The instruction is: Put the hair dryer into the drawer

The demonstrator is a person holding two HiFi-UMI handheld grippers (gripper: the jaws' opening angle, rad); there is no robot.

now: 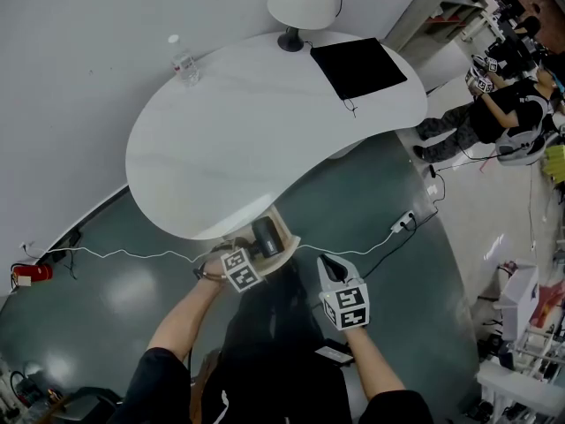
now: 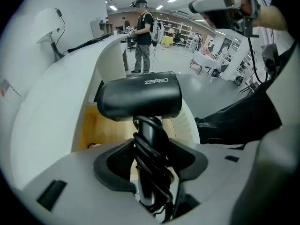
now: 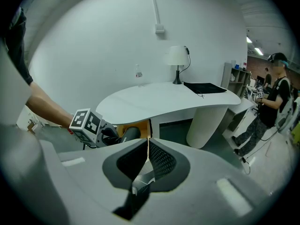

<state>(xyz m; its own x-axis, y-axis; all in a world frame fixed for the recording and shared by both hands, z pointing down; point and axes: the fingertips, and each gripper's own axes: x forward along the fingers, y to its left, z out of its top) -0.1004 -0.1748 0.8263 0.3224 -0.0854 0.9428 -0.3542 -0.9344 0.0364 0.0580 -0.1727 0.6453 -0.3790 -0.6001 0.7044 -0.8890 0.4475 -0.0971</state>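
Observation:
The black hair dryer (image 1: 266,236) (image 2: 139,97) hangs over the open drawer (image 1: 284,225), whose wooden inside (image 2: 101,128) shows beneath it. My left gripper (image 1: 254,251) (image 2: 150,161) is shut on the dryer's handle, which has its cord wound round it; the barrel points sideways above the jaws. My right gripper (image 1: 327,266) (image 3: 148,149) stays to the right of the drawer, shut with nothing between its pads. In the right gripper view the dryer (image 3: 130,133) and the left gripper's marker cube (image 3: 86,123) sit in front of the drawer (image 3: 138,125).
The drawer belongs to a white curved desk (image 1: 238,131) carrying a lamp (image 1: 305,3), a black mat (image 1: 357,67) and a water bottle (image 1: 184,60). A cable with a power strip (image 1: 403,222) runs over the floor. People (image 1: 503,104) stand at the far right.

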